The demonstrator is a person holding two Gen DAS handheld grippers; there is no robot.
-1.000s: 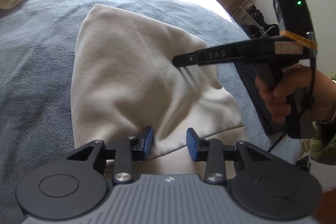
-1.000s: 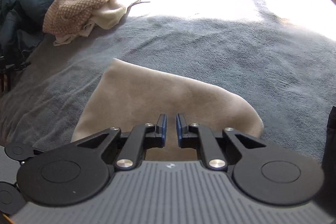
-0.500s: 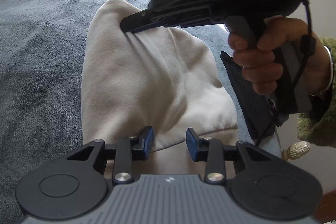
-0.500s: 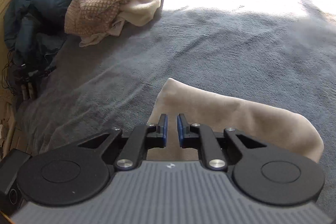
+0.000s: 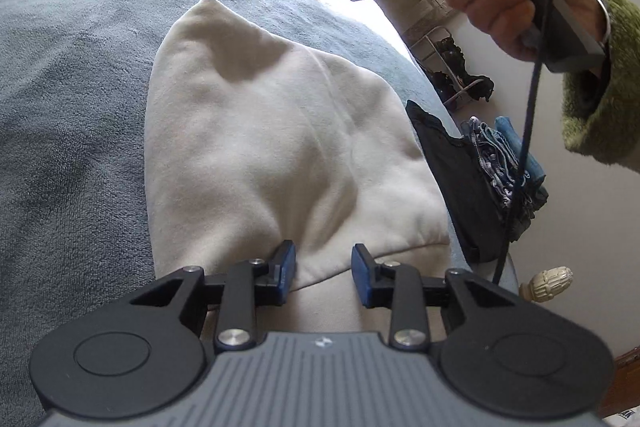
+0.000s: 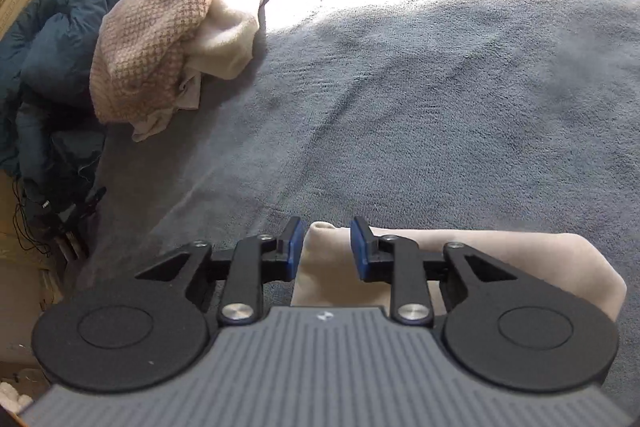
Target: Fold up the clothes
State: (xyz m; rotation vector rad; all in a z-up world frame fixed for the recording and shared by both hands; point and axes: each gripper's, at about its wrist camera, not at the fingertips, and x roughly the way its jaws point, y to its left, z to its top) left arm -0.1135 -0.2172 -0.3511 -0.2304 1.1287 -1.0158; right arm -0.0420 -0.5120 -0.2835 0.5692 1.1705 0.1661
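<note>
1. No readable writing showed on either tool; only a small pale emblem sat on the ribbed grey housing of each.
2. The grey blanket [image 5: 72, 131] was plush and napped, and served as the base for everything else.
3. The cream garment [image 5: 280, 147] lay flat on the blanket, soft and fleecy, folded to a rounded point at its far end and a thick doubled hem at its near end.
4. The left gripper [image 5: 323, 277] stood released, its blue pads apart over the garment's near hem, gripping nothing.
5. To the right of the garment, at the blanket's edge, lay a dark cloth [image 5: 448, 179] and beyond it folded blue patterned fabrics [image 5: 500, 155].
6. The right gripper [image 6: 325, 249] was spread too, its pads either side of the garment's far tip, not clamped on it; from the left wrist view it hung above the garment's point.
7. A knitted houndstooth piece [image 6: 152, 39] and pale cloths were heaped far up the blanket, against a teal quilt [image 6: 60, 27].
</note>
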